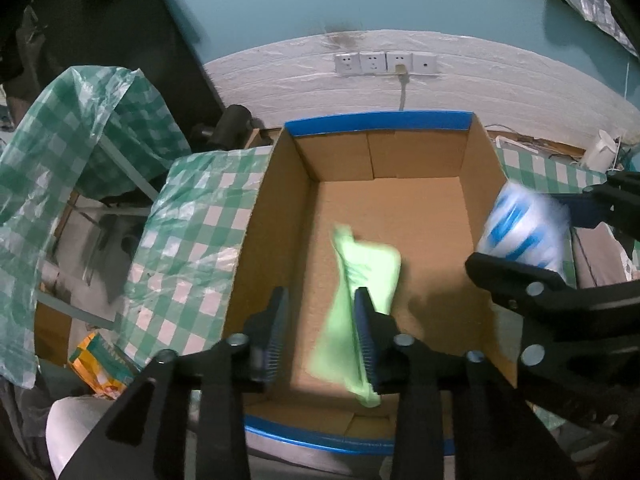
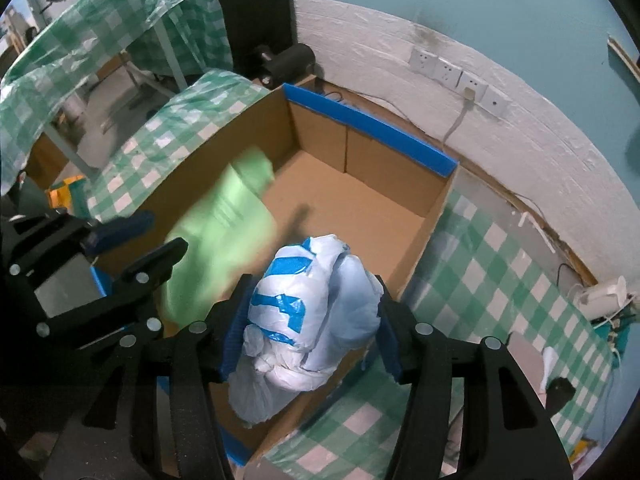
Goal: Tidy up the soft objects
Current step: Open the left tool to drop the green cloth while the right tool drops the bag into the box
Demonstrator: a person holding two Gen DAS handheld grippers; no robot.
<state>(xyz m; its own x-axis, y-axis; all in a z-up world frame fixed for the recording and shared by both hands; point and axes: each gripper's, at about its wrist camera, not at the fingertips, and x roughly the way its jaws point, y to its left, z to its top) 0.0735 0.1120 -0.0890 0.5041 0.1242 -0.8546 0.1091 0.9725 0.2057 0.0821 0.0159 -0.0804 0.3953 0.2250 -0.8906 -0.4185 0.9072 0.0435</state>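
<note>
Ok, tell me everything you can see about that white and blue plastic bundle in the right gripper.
The white and blue plastic bundle is a crumpled, thin-film wad, pale white-blue with bright blue bands, knotted or bunched at its lower end. It sits between the fingers of the right gripper, whose blue pads flank both its sides; whether they still press on it cannot be told. It hangs over the near right corner of the open brown cardboard box with blue-taped rims, above the box's floor. The left wrist view shows it motion-blurred.
</note>
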